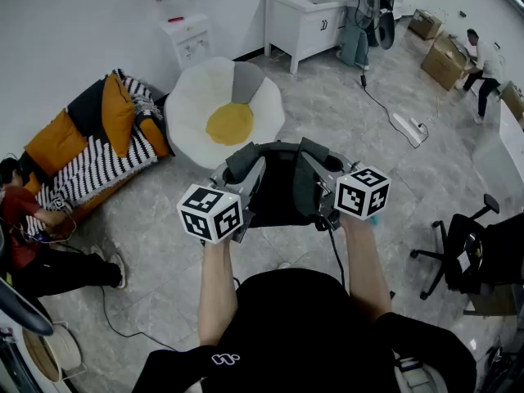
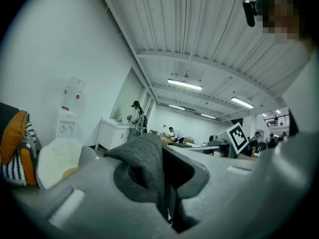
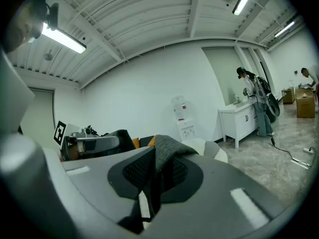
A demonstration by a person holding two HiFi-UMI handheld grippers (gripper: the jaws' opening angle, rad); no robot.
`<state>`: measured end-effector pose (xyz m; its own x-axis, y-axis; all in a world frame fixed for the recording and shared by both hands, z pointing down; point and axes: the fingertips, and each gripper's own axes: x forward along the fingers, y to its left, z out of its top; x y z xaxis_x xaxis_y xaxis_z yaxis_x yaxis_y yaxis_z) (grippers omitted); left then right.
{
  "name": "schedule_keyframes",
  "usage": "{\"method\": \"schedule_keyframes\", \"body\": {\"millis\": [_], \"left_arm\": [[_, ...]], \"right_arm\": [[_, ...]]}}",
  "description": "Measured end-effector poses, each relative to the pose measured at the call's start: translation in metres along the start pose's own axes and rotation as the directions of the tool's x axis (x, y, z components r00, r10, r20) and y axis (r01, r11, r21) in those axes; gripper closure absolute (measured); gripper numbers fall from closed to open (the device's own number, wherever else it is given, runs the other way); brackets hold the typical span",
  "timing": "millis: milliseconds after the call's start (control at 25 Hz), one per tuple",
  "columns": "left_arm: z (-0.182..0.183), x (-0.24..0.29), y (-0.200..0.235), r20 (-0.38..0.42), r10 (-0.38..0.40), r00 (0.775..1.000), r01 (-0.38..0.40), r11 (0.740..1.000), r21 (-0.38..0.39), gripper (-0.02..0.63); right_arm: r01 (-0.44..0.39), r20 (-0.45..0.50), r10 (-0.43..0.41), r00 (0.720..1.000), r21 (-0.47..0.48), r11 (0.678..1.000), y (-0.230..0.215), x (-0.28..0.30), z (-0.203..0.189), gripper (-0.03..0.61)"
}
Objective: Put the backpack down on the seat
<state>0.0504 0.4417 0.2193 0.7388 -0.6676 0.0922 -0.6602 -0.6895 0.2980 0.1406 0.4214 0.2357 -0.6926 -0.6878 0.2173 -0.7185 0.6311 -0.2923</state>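
I hold a black backpack (image 1: 282, 193) in the air in front of me by its two grey shoulder straps. My left gripper (image 1: 240, 178) is shut on the left strap (image 2: 144, 161), which is folded between the jaws (image 2: 167, 205). The right strap (image 3: 167, 151) is pinched the same way in my right gripper (image 1: 318, 182), whose jaws are closed on it (image 3: 149, 198). The seat, a white egg-shaped cushion chair with a yellow centre (image 1: 228, 109), lies on the floor just beyond the backpack. It also shows in the left gripper view (image 2: 56, 159) and the right gripper view (image 3: 212, 147).
A striped sofa with orange cushions (image 1: 98, 146) stands at the left, with a seated person (image 1: 29, 236) at its near end. A water dispenser (image 1: 184, 35) and a white cabinet (image 1: 307, 19) line the far wall. A black office chair (image 1: 467, 248) is at the right, a power strip (image 1: 409, 127) on the floor.
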Motion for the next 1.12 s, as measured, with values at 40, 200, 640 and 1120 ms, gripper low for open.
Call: {"method": "schedule_keyframes", "body": {"millis": [40, 200, 640, 1120], "left_arm": [[-0.001, 0.003, 0.000, -0.004, 0.002, 1.000, -0.002, 1.000, -0.003, 0.586], [-0.007, 0.014, 0.000, -0.018, -0.002, 1.000, 0.002, 1.000, -0.010, 0.586], [-0.011, 0.042, -0.008, -0.026, -0.008, 1.000, 0.008, 0.999, -0.033, 0.586], [0.002, 0.065, -0.007, -0.007, 0.059, 0.998, -0.059, 0.998, -0.013, 0.586]], "right_arm": [[0.000, -0.003, 0.000, 1.000, 0.000, 1.000, -0.003, 0.000, 0.000, 0.543], [0.003, -0.017, -0.003, 1.000, 0.005, 1.000, -0.017, 0.002, -0.003, 0.543], [-0.019, -0.014, 0.020, 1.000, 0.050, 0.999, -0.049, 0.001, -0.004, 0.543], [-0.087, 0.015, 0.087, 0.996, 0.016, 0.996, -0.069, 0.003, 0.016, 0.543]]}}
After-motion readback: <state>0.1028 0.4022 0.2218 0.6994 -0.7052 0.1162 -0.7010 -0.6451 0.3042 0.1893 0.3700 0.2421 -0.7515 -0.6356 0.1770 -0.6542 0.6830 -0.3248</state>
